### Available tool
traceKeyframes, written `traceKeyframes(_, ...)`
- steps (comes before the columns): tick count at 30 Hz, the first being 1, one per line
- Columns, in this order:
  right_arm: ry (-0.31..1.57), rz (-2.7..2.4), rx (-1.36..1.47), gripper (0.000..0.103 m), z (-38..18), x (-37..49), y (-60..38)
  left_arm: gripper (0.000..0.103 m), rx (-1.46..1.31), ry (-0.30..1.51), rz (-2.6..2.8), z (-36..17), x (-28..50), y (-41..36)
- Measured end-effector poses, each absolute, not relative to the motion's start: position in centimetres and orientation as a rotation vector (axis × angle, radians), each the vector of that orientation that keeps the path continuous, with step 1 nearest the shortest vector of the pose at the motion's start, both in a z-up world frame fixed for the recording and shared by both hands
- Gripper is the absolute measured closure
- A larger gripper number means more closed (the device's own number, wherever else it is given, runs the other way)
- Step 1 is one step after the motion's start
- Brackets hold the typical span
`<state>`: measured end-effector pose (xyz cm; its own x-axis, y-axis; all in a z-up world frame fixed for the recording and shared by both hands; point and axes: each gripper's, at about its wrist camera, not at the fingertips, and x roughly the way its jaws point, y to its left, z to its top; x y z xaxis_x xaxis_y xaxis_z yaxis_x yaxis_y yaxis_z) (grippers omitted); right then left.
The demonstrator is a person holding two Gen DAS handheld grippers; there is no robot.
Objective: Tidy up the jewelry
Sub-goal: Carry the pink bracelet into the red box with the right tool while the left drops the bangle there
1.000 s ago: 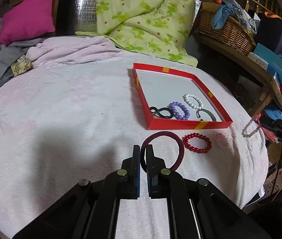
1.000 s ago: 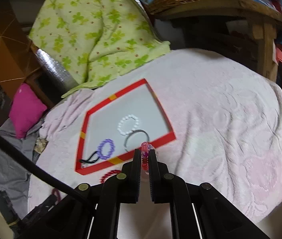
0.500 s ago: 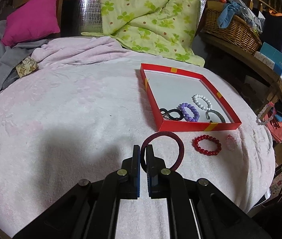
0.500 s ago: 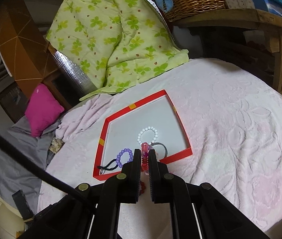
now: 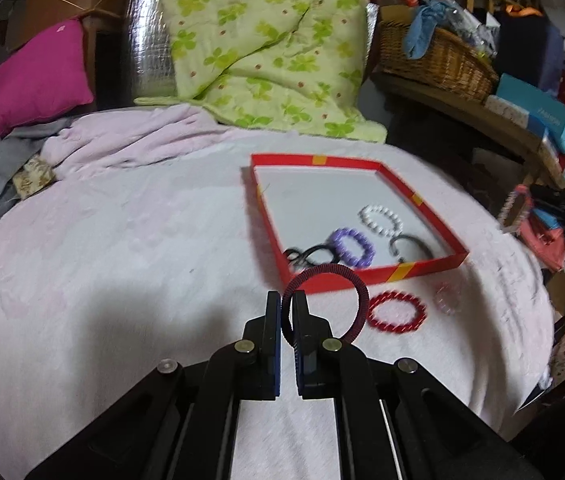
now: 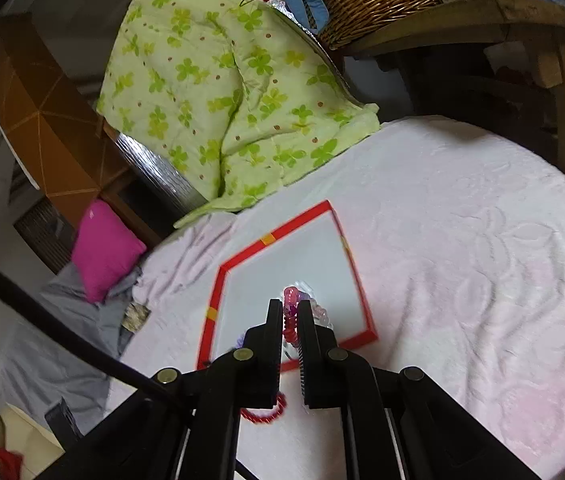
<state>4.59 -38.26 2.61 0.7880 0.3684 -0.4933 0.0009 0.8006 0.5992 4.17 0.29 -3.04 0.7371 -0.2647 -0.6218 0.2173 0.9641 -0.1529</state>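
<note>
both tongs clamped on hair bands by the red tray

the left tongs are closed on a dark red ribbed ring, pinching its rim so the loop stands out toward 1 o'clock from the fingertips, above the pale pink bedspread. the right tongs are closed on a pink coiled band, which sits edge-on between the pads with its top poking out past the tips; in the left wrist view the same band hangs at 3 o'clock, off the bed's edge.

just beyond the ribbed ring, at 12 to 1 o'clock, lies the red tray with a white floor and yellow tape patches on its rim. in it, toward the near side: a white bead bracelet, a purple coiled band, a black looped tie and a dark open ring. in the right wrist view the tray lies straight under the fingertips.

outside the tray, on the bedspread at 2 o'clock from the left tongs, rest a red bead bracelet and, just beside it, a small clear pinkish band, blurred.
</note>
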Motion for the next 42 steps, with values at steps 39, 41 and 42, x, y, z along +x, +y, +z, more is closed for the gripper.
traceKeyframes(39,0.862,0.264,0.645,0.057,-3.8,25.7,-28.8,0.051,0.042,0.785,-0.171,-3.7,19.3,-5.6)
traceKeyframes(41,0.848,0.257,0.639,0.057,-3.1,24.6,-29.7,0.048,0.035,0.770,-0.144,-3.2,19.0,-5.1)
traceKeyframes(42,0.843,0.254,0.645,0.057,-2.9,24.1,-30.1,0.046,0.035,0.766,-0.131,-3.1,18.9,-5.0)
